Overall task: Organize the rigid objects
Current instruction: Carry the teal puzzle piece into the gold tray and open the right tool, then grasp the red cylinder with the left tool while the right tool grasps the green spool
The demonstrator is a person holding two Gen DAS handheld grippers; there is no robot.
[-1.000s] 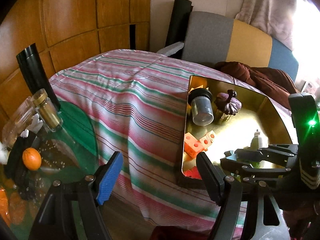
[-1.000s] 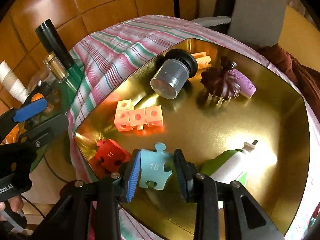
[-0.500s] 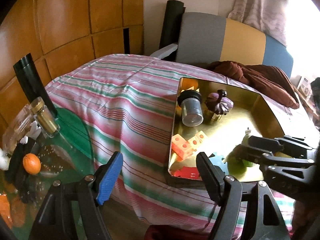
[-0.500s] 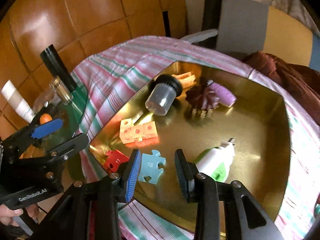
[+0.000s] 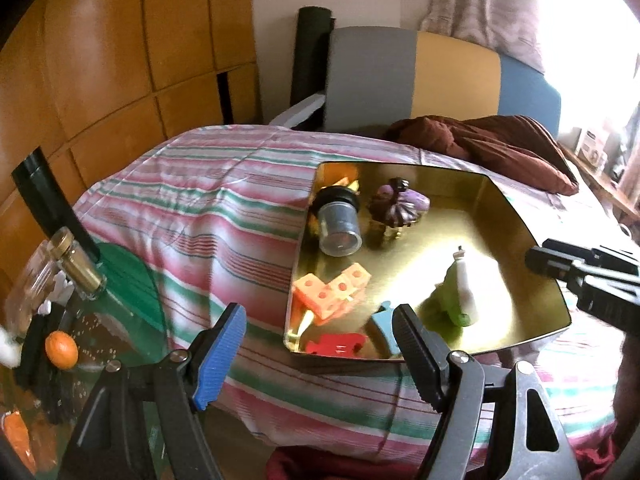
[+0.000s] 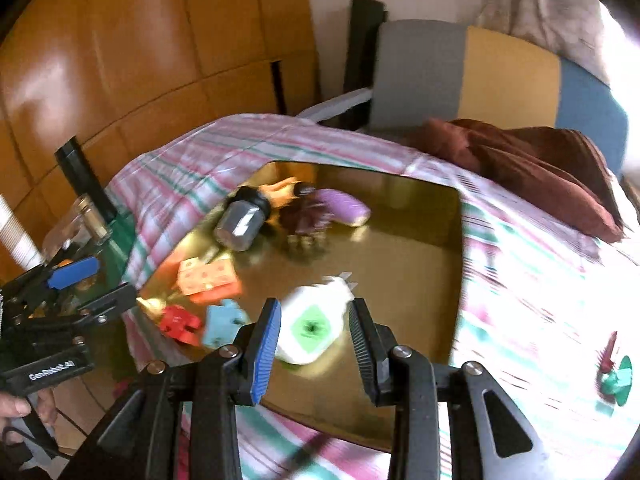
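Because the task is sorting, the loose pieces lie gathered in the gold tray on the striped bedcover: orange blocks near its left edge, white-green bottle mid-tray. Left gripper hangs wide and empty off the near-left corner.

Seen from the right wrist, the right gripper stands narrow, empty, framing the bottle without touching.

— What lies around the bed?

— A pink, green and white striped bedspread covers it, with a crumpled maroon blanket near the grey, yellow and blue padded headboard.

— And to the left?

— Glossy orange-brown wooden wall panels, and a green glass side table carrying a small brass-capped glass bottle and a small orange fruit.
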